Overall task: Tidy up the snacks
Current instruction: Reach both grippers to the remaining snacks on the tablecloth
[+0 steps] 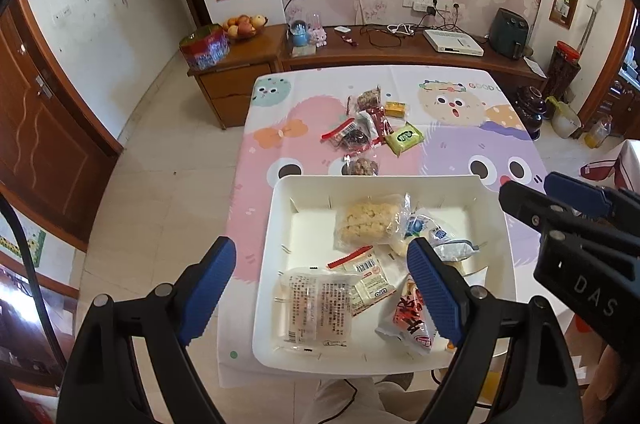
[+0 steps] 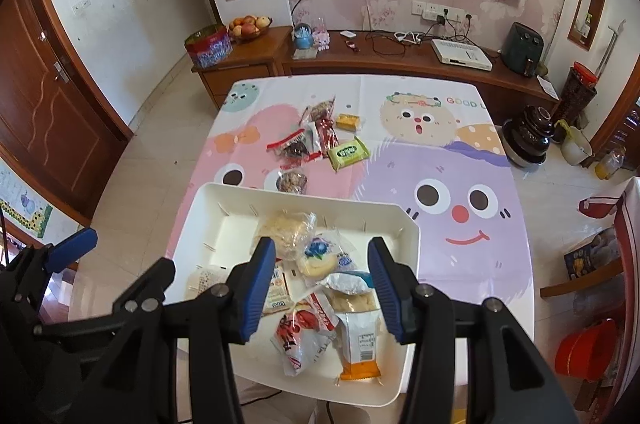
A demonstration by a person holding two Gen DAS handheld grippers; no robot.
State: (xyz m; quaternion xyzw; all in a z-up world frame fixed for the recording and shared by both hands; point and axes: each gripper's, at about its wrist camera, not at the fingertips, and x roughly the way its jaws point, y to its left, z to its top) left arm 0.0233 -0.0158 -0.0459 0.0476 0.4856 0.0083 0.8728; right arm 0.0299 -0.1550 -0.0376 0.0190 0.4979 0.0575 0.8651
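A white bin (image 1: pixel 280 224) (image 2: pixel 408 236) sits at the table's near edge and holds several wrapped snacks: a puffed rice cake (image 1: pixel 368 224), a clear pack (image 1: pixel 316 308), a red-and-white bag (image 2: pixel 304 332) and an orange-ended pack (image 2: pixel 360 348). More snacks lie loose mid-table, among them a green pack (image 1: pixel 404 137) (image 2: pixel 349 152), a yellow one (image 1: pixel 396 109) and dark nut bars (image 1: pixel 352 135). My left gripper (image 1: pixel 320 288) is open and empty above the bin's left half. My right gripper (image 2: pixel 322 288) is open and empty above the bin's right half; it also shows in the left wrist view (image 1: pixel 536 191).
The table wears a pastel cartoon cloth (image 2: pixel 460 163). A wooden TV cabinet (image 1: pixel 400 51) stands behind it with a fruit bowl (image 1: pixel 244 25), a tin and cables. A dark pot (image 2: pixel 528 139) and a red bucket (image 2: pixel 588 348) stand on the floor at right.
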